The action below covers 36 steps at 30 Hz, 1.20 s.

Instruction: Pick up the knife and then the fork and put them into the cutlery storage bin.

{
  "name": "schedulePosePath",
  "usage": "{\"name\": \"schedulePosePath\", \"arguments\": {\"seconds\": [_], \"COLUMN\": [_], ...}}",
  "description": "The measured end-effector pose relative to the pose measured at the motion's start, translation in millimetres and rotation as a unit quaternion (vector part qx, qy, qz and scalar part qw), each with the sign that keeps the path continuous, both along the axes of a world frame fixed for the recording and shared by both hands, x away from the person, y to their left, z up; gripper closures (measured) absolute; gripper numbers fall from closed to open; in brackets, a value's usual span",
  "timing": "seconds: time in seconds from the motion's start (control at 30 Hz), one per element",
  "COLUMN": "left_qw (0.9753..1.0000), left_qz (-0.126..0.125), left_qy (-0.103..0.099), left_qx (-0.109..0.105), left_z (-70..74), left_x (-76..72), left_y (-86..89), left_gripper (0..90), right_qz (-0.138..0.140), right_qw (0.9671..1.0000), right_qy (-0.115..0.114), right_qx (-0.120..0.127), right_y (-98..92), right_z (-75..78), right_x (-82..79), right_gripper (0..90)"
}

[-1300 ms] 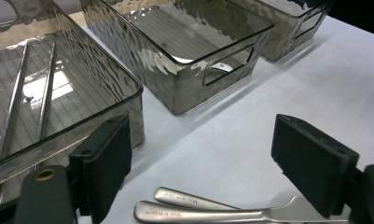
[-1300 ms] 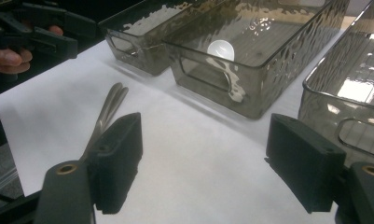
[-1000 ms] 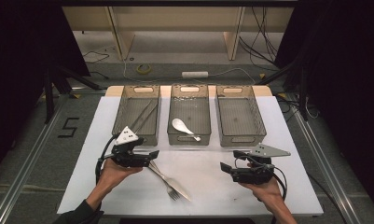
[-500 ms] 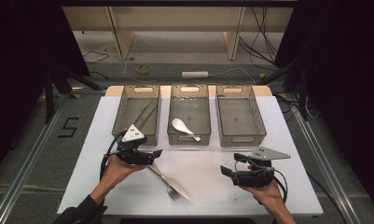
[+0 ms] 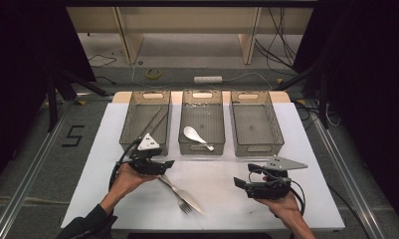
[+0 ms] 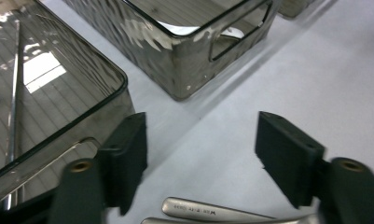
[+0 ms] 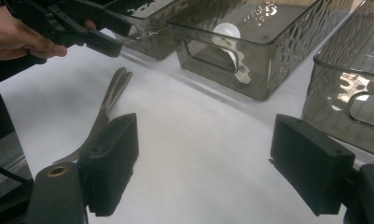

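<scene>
Three bins (image 5: 202,127) stand behind the fork (image 5: 179,196), both grippers' fingers (image 6: 128,149) spread and holding nothing.

Metal fork (image 5: 179,195) and knife (image 5: 187,195), lying flat and crossed on the white table, handles just under the wide-open left gripper (image 5: 162,166), tines and blade well away from it, toward the table's near edge, left of the right gripper (image 5: 239,183).

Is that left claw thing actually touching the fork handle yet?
Apart. In the left gripper view the open left gripper has pale table showing between each jaw and the fork handles.
</scene>
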State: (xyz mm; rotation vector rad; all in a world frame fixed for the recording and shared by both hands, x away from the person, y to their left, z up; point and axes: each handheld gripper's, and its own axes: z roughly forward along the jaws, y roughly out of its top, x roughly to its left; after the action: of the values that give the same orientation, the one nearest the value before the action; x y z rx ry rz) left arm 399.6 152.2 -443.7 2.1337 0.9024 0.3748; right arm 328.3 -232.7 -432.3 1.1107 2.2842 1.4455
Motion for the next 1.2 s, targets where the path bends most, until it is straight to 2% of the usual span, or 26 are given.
{"name": "schedulePosePath", "arguments": {"seconds": [0.17, 0.3, 0.43, 0.57, 0.77, 0.9, 1.2], "left_qw": [0.9994, 0.9974, 0.9957, 0.9947, 0.9926, 0.9900, 0.9879], "left_qz": [-0.010, -0.022, -0.026, -0.035, -0.034, -0.034, -0.039], "left_qy": [0.019, 0.037, 0.051, 0.054, 0.066, 0.072, 0.083], "left_qx": [0.027, 0.058, 0.073, 0.080, 0.096, 0.116, 0.125], "left_z": [-2.7, -7.1, -10.4, -13.1, -19.2, -23.0, -24.6], "left_x": [0.8, 0.3, 1.1, 0.1, 1.5, 2.5, 3.9], "left_y": [-1.2, -1.2, 0.2, 0.2, 1.8, 1.7, 2.0], "left_gripper": [61.8, 73.1, 81.6, 85.1, 88.4, 88.6, 88.6], "right_qz": [-0.001, 0.000, 0.002, 0.003, 0.007, 0.006, 0.006], "right_qw": [1.0000, 1.0000, 1.0000, 1.0000, 0.9999, 1.0000, 1.0000], "right_qy": [0.000, 0.001, 0.002, 0.000, 0.000, 0.000, -0.001], "right_qx": [-0.001, 0.000, -0.003, -0.004, -0.007, -0.007, -0.007], "right_y": [0.1, 1.7, 3.5, 3.8, 6.8, 6.7, 6.6], "right_z": [-0.1, 0.2, -0.1, 0.7, 0.4, 0.9, 0.7], "right_x": [0.1, 0.7, 0.6, -0.2, 0.1, 0.2, 0.2], "right_gripper": [24.3, 24.4, 24.4, 24.7, 24.7, 24.8, 24.7]}}
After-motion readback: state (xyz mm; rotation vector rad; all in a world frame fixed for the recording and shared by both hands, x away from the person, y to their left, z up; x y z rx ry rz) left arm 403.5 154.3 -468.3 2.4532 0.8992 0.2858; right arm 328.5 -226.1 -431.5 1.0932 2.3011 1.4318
